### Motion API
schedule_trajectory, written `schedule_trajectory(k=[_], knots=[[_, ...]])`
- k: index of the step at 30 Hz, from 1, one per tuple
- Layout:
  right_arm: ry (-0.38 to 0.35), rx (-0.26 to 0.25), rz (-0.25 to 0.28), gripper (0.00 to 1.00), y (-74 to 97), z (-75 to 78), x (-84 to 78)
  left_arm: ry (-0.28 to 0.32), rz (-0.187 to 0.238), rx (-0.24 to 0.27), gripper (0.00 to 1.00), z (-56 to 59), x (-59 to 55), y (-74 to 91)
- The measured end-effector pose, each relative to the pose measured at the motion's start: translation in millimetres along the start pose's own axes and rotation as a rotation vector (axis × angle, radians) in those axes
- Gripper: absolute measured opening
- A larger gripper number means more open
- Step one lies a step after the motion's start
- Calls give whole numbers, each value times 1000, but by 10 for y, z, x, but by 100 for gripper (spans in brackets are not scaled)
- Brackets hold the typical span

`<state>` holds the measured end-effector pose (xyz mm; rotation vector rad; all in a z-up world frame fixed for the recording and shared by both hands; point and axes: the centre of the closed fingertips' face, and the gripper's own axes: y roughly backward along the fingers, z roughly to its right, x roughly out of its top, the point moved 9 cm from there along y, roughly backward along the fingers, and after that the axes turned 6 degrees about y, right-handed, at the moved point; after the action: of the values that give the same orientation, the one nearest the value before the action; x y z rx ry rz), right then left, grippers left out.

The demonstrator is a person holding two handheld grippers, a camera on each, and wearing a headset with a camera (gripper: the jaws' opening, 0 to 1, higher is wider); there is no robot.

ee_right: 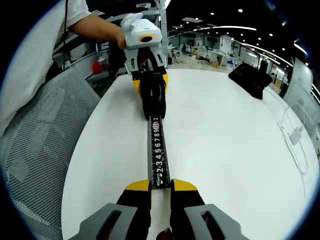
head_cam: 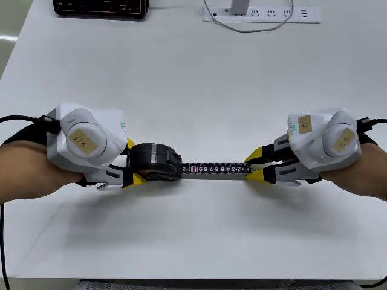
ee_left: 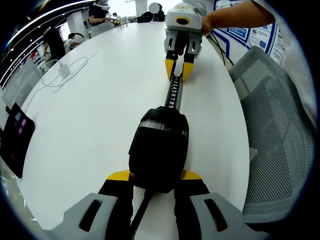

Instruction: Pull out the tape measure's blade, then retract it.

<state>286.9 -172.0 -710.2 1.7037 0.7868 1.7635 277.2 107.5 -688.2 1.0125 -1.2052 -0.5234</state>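
Head view, item one: tape measure [head_cam: 155,161], black case, on the white table [head_cam: 193,84] toward 9 o'clock, clamped between the yellow fingers of my left gripper [head_cam: 133,162]. Item two: blade [head_cam: 214,168], drawn out toward 3 o'clock, numbers up, its end pinched flat by my right gripper [head_cam: 252,165]. Item three: power strip [head_cam: 261,13], far edge, 12 o'clock.

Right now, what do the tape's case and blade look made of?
Case: black, likely rubber-coated plastic; matte with a soft sheen. Blade: thin flat dark strip with white printed numerals, probably coated steel, though that's uncertain.
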Motion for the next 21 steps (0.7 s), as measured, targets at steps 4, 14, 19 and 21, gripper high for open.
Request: schedule_trajectory(k=[4,14,19,21], knots=[[-4,-2,-7,10,30,-9,-30,1,0,0,26,3,2,0],[-2,-9,-19,10,84,-21,-74,0,-1,0,26,2,2,-2],[-4,-12,-25,10,113,-21,-100,0,-1,1,26,0,-2,-3],[-3,-13,-29,10,128,-23,-112,2,0,1,26,-1,-3,-4]])
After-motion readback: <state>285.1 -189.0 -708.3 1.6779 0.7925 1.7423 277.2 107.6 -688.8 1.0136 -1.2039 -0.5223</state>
